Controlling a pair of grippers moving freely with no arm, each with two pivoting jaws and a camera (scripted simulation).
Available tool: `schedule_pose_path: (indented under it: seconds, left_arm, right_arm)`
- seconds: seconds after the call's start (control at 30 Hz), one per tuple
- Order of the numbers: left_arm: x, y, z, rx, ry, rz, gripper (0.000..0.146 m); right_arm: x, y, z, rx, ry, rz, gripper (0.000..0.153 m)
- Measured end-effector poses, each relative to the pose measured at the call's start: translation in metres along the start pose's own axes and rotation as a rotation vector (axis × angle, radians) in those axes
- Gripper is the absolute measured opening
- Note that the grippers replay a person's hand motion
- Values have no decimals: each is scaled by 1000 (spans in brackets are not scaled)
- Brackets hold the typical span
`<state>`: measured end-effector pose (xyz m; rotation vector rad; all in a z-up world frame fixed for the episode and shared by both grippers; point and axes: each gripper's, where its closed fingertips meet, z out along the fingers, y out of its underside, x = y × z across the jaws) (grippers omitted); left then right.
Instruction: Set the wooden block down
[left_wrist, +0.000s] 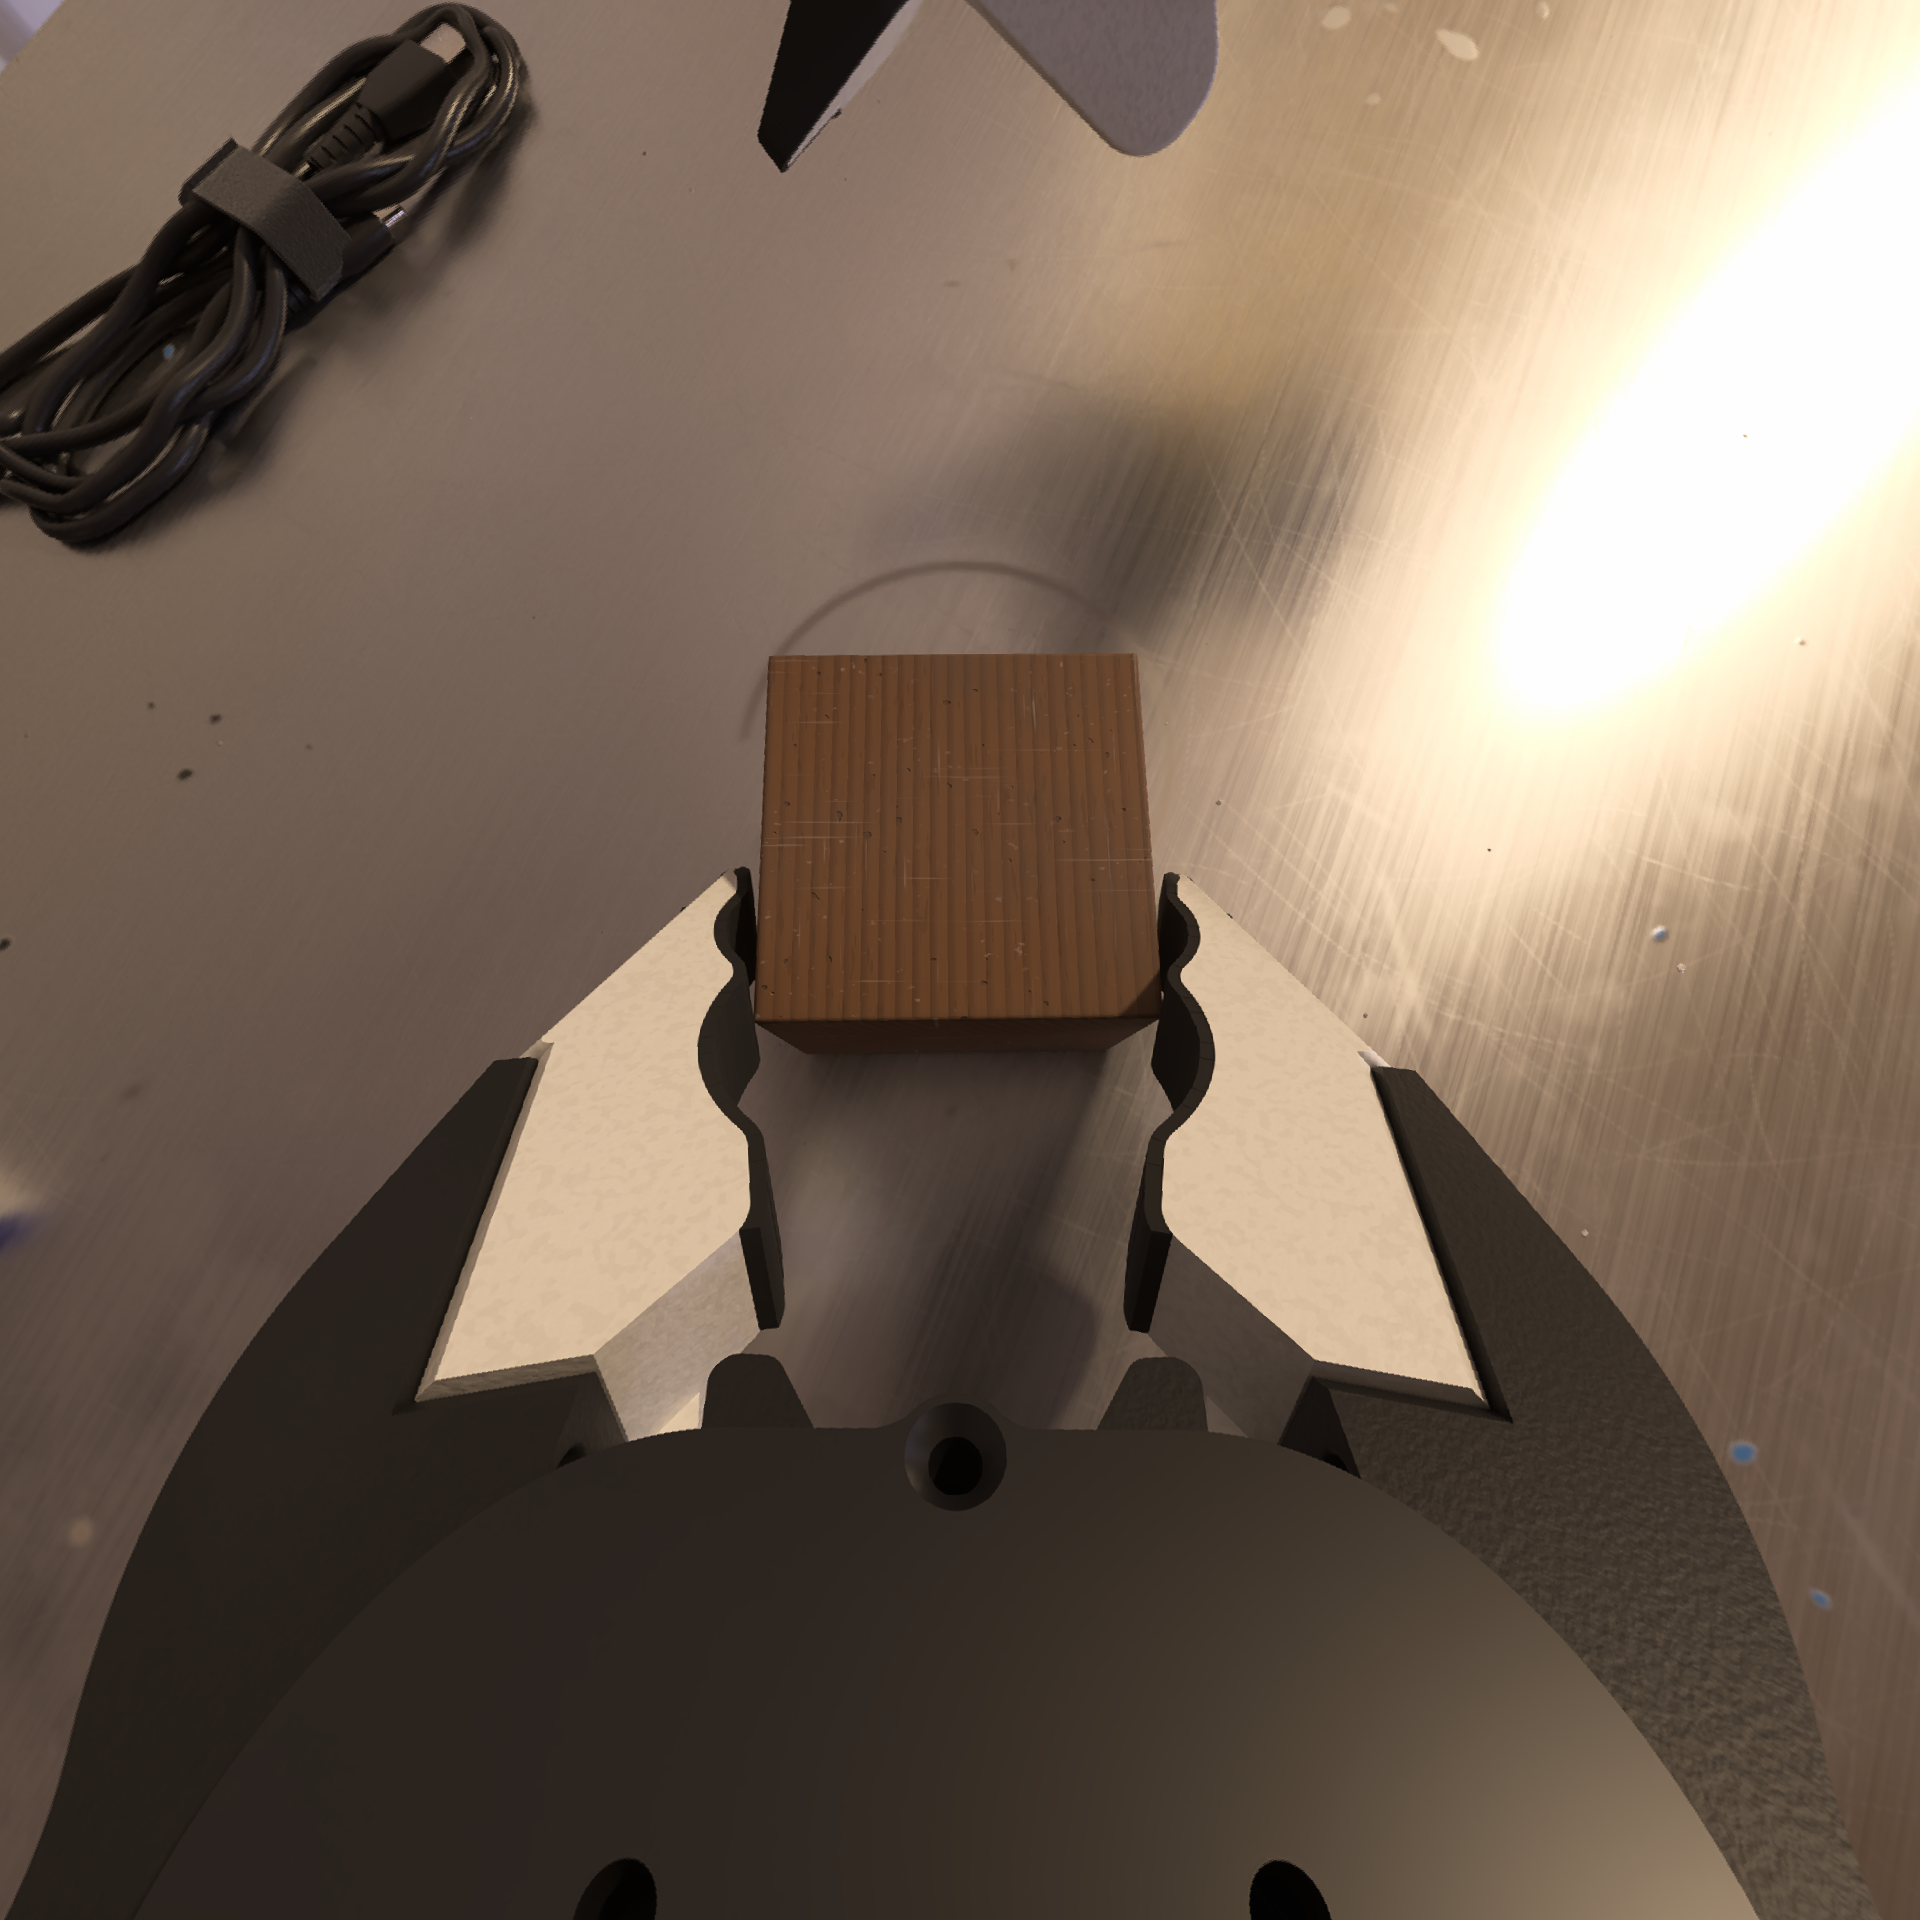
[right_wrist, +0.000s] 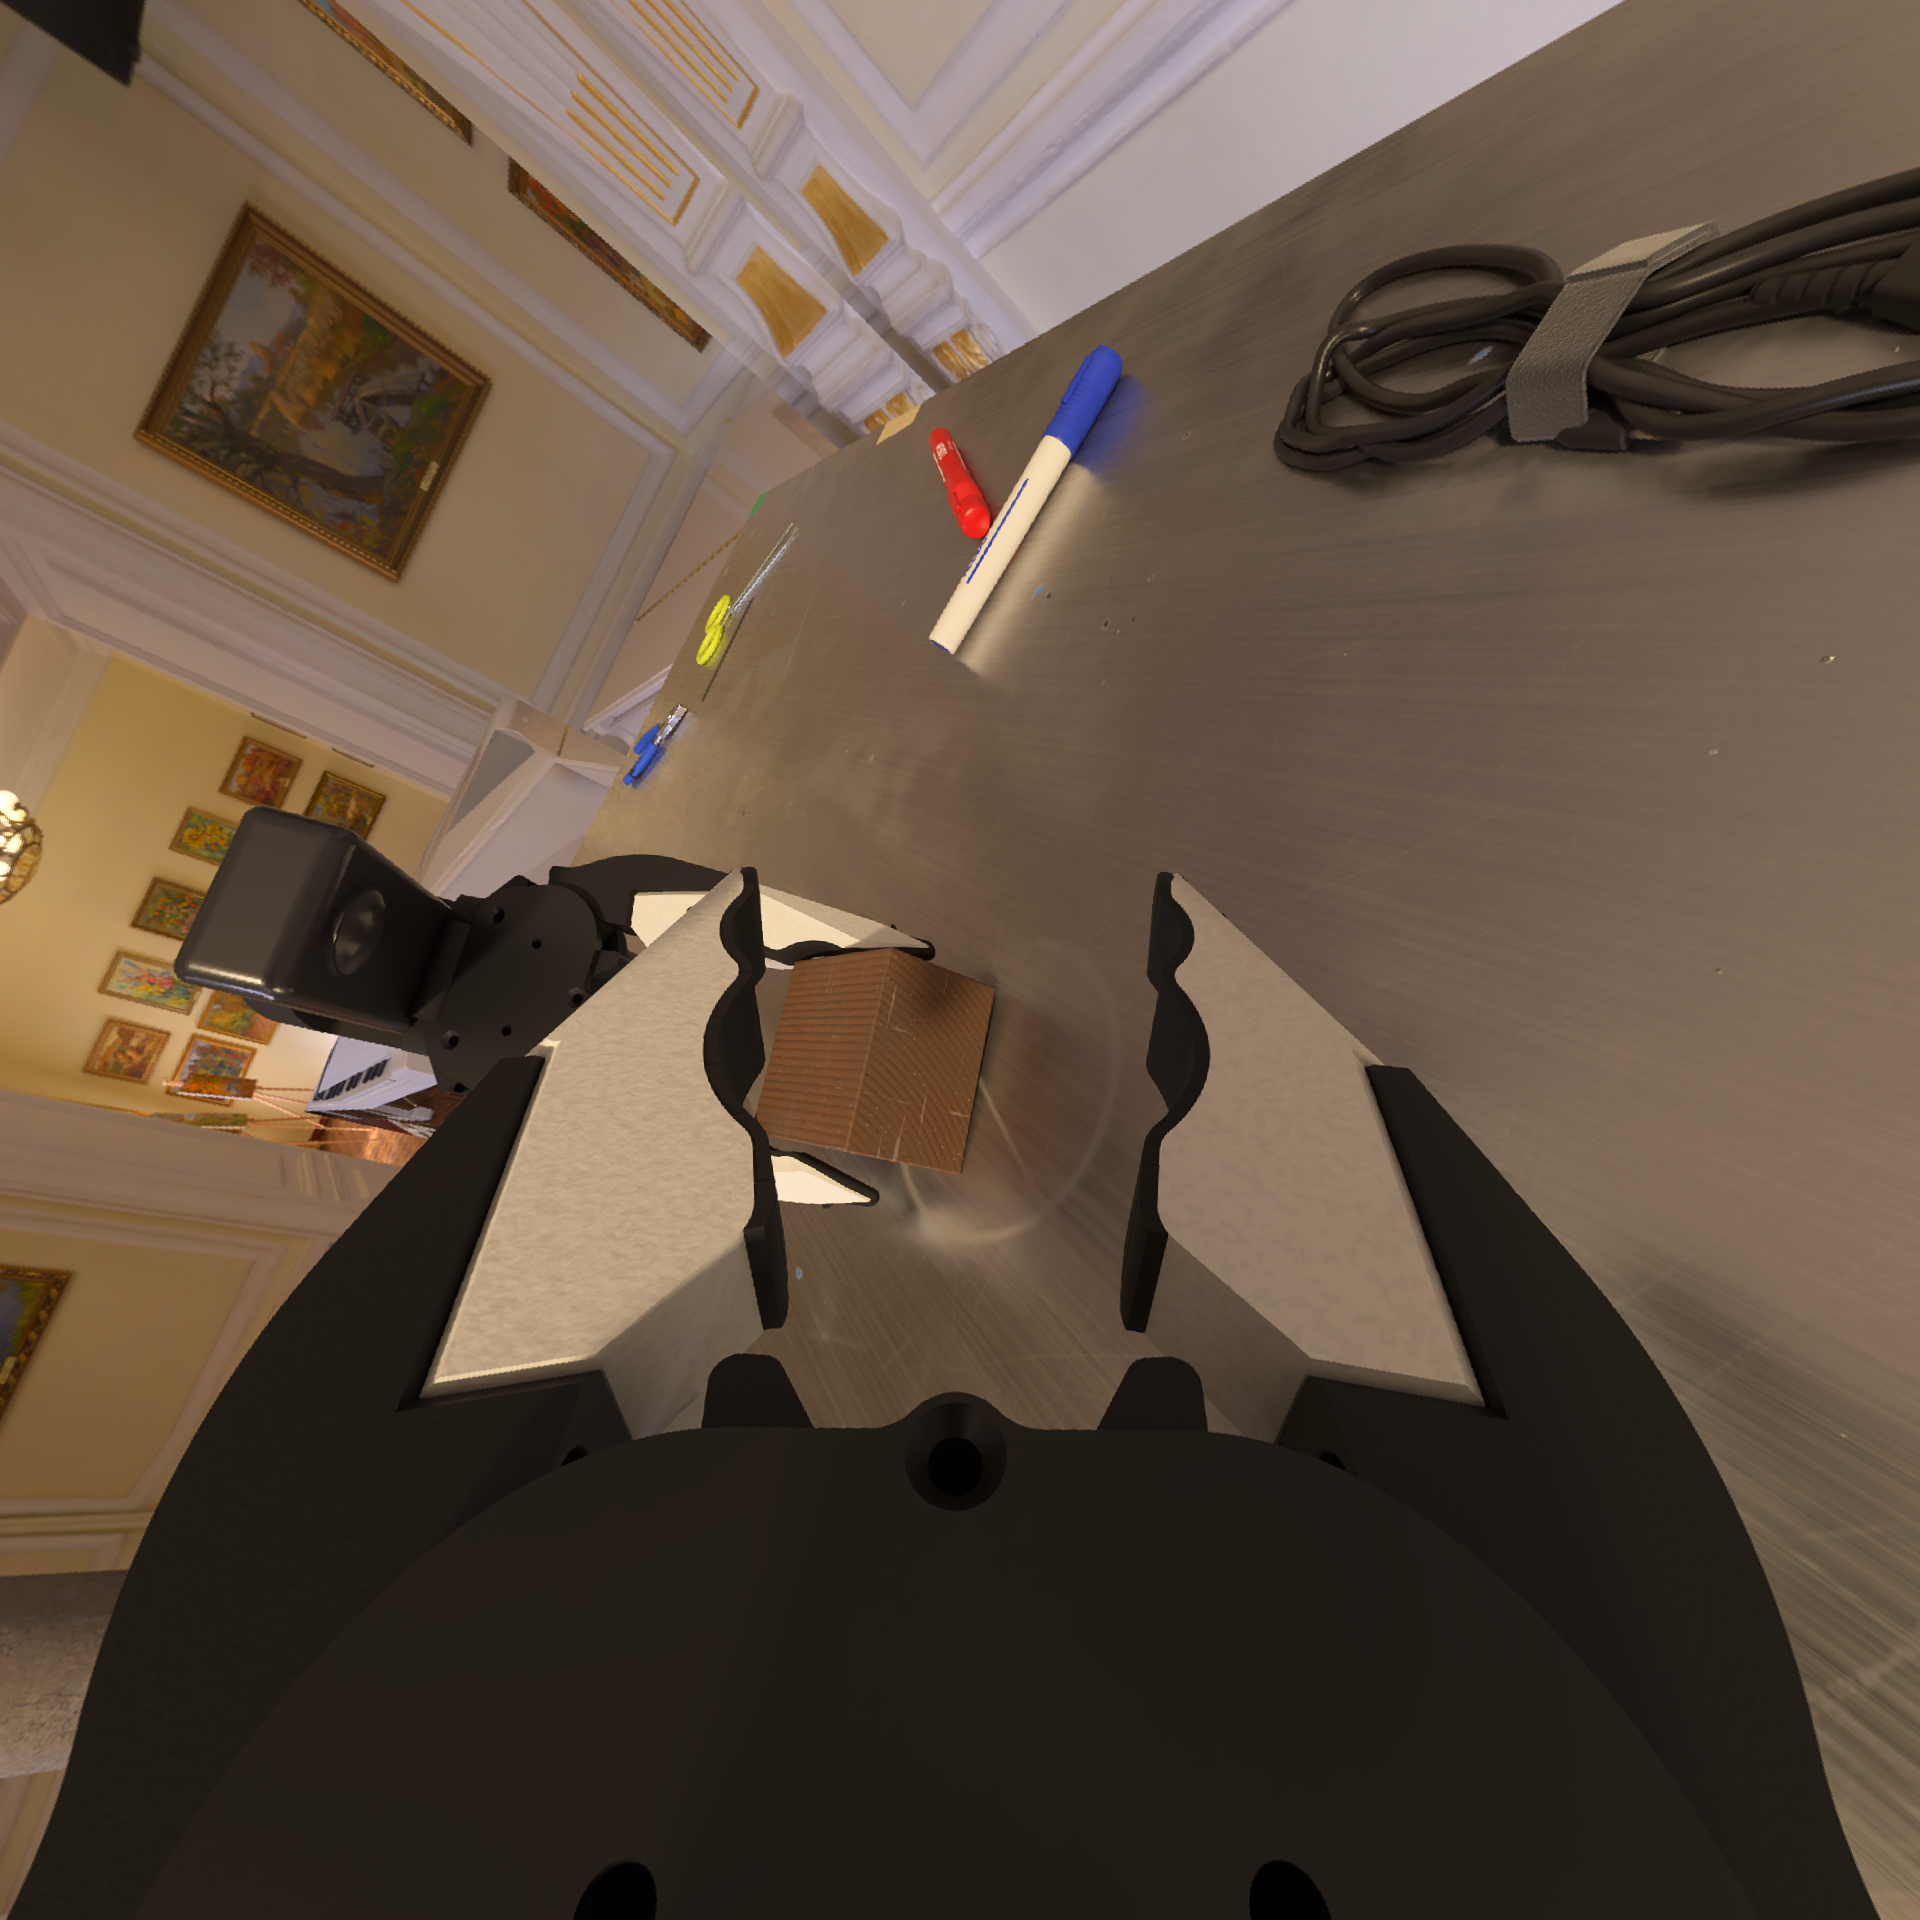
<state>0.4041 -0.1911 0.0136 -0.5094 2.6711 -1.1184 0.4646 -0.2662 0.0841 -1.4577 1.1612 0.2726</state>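
Wooden block (left_wrist: 954, 842) is sitting pinched between the left gripper (left_wrist: 954, 914) fingertips, low over the metal table (left_wrist: 1351, 1039), contact unclear. Right gripper (right_wrist: 954, 935) is hovering spread wide, empty. Lowering level, then parting the fingers evenly, should be avoiding a tip.
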Motion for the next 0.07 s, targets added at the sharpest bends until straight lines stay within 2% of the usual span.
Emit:
schedule_pose_path:
  seconds: [0.07]
  left_arm:
    - [0,0,0,-1,-2,0,77]
  right_arm:
    - [1,-1,-1,2,3,-2,75]
